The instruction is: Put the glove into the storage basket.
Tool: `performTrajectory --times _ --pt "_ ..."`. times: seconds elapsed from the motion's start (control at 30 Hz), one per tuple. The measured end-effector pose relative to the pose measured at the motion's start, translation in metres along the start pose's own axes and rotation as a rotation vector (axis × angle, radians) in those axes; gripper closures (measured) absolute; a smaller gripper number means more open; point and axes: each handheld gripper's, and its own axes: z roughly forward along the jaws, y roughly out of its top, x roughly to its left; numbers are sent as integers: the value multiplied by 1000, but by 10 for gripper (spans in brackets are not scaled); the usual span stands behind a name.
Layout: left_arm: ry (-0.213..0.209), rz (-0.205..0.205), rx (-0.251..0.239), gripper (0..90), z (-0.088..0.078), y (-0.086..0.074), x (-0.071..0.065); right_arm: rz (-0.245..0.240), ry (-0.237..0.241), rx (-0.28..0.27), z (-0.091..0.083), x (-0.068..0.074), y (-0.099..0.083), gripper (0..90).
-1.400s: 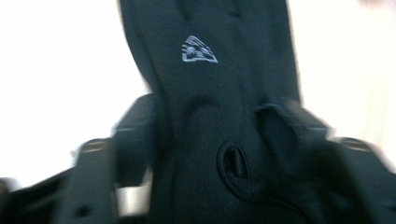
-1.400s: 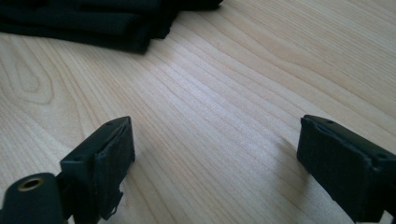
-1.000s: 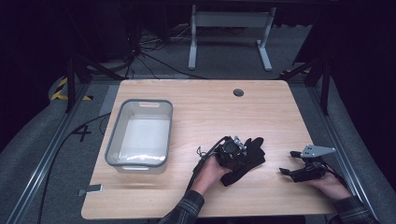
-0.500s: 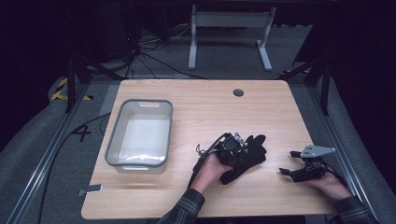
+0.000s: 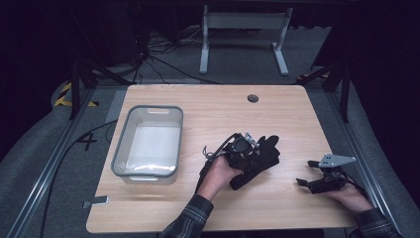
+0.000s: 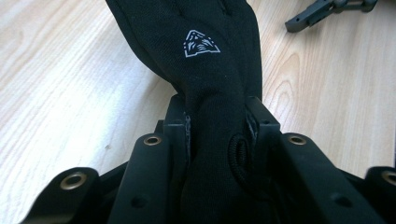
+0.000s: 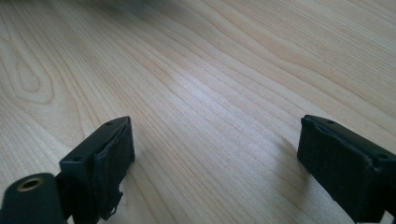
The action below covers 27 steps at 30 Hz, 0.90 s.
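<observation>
A black glove (image 5: pixel 265 157) lies on the wooden table (image 5: pixel 213 106), right of centre. My left gripper (image 5: pixel 247 151) is shut on the glove's cuff end; in the left gripper view the black fabric (image 6: pixel 205 70) with a small white triangular logo is pinched between the two jaws, with the glove's hand part stretching away from them over the wood. My right gripper (image 5: pixel 303 181) rests low near the table's right front edge, open, with nothing between its fingers (image 7: pixel 109 158), just bare wood (image 7: pixel 210 93).
A clear grey-rimmed plastic bin (image 5: pixel 148 144) stands on the left part of the table. A round cable hole (image 5: pixel 253 98) sits near the far edge. A desk frame (image 5: pixel 242 34) and cables lie on the floor beyond.
</observation>
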Motion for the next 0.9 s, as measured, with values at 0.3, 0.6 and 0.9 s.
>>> performTrajectory --times 0.3,0.6,0.9 --pt "17 -11 -22 681 -22 4 6 0 0 0 0 0 0 113" --pt "48 -14 -33 680 -46 3 13 0 0 0 0 0 0 113" --pt "106 -61 -62 680 -77 -5 28 0 0 0 0 0 0 113"
